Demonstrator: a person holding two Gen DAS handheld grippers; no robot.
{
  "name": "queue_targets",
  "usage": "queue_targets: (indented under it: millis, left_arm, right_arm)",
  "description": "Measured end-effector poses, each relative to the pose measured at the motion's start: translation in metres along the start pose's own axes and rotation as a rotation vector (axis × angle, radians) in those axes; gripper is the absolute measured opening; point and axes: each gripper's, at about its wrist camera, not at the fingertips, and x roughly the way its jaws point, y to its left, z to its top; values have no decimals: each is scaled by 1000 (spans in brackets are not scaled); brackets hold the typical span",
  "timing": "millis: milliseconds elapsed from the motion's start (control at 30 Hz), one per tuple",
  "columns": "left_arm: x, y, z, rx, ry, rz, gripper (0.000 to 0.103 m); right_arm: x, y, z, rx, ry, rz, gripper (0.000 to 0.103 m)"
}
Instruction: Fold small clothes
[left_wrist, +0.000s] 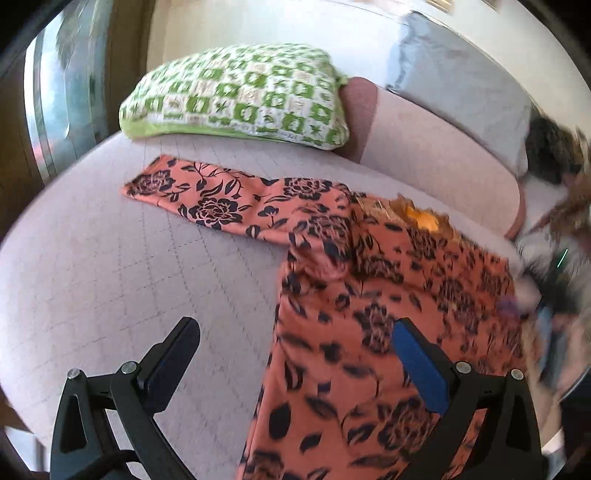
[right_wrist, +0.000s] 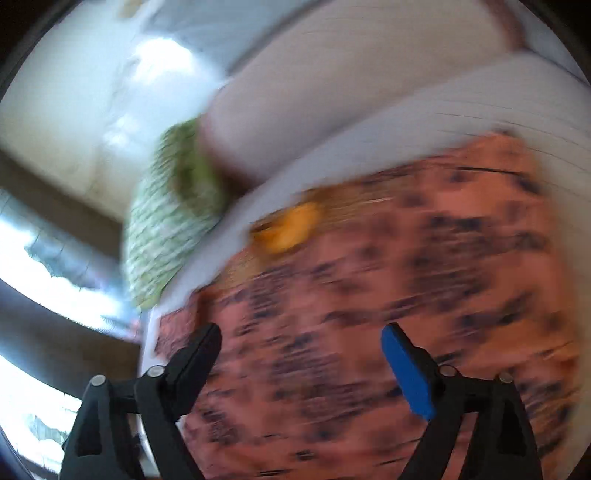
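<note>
1. The top (left_wrist: 373, 325), a coral garment with a dark flower print, is lying flat on the sofa seat (left_wrist: 110, 280). One sleeve (left_wrist: 207, 201) is stretching out ahead and to the left of the left hand-held gripper (left_wrist: 295, 354), while the body of the garment is passing under that gripper's right finger and running off to the right.

2. The left hand-held gripper is standing with its jaws wide apart and nothing between them; its left finger is hanging over bare seat, its right finger over the cloth. It is gripping nothing.

3. The right hand-held gripper (right_wrist: 301, 350) is also showing its jaws well apart, with the garment's body below and ahead of it. That view is badly blurred, so whether the fingers are touching the cloth cannot be told.

4. The step in hand is probably folding the outstretched sleeve in over the body. To do it well, the person is best reaching for the sleeve's far end and pinching only one layer, clear of the seat cover.

5. The sleeve is likely to be limp and slippery, so carrying it low is keeping it from twisting.

6. The green patterned cushion (left_wrist: 240, 92) is sitting beyond the sleeve, apart from it, and is needing no moving.
</note>
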Motion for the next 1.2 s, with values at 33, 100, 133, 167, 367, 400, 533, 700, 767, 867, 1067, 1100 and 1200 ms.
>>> queue_targets:
  millis: [33, 100, 133, 167, 367, 400, 533, 700, 767, 867, 1067, 1100, 1200]
  left_arm:
    - [4, 8, 6, -47, 12, -19, 103]
    - [15, 38, 24, -168, 40, -52, 103]
    - [18, 49, 31, -205, 42, -60, 103]
    - [24, 64, 42, -245, 40, -64, 103]
    - [61, 141, 113, -448, -12, -103, 103]
    - [71, 151, 122, -482, -13, -109, 103]
    - [111, 187, 134, -584, 15, -59, 103]
    - [127, 209, 116, -652, -23, -88, 103]
    - [126, 211, 121, -676, -31, -81, 102]
    - [134, 211, 130, -643, -27, -50, 99]
    - [149, 203, 144, -615, -13, 33, 97]
    - [151, 200, 148, -605, -9, 74, 92]
    - [160, 199, 160, -557, 38, 168, 5]
  right_arm:
    - [0, -17, 2, 51, 0, 45, 84]
    - [-25, -11, -1, 2, -49, 135, 84]
    - [-41, -1, -5, -47, -80, 172, 84]
    - [-52, 5, -12, -72, -101, 197, 85]
    - [-66, 26, -99, -254, -115, 165, 88]
    - [-58, 22, -113, -268, -91, 134, 88]
    - [-52, 9, -141, -301, -99, 90, 88]
    - [-55, 1, -140, -277, -94, 111, 88]
    - [-57, -3, -143, -283, -104, 117, 88]
    - [-51, 6, -142, -303, -115, 111, 88]
    - [-52, 6, -142, -298, -118, 117, 88]
    - [-52, 5, -142, -299, -119, 118, 88]
    - [-53, 5, -142, -300, -120, 120, 88]
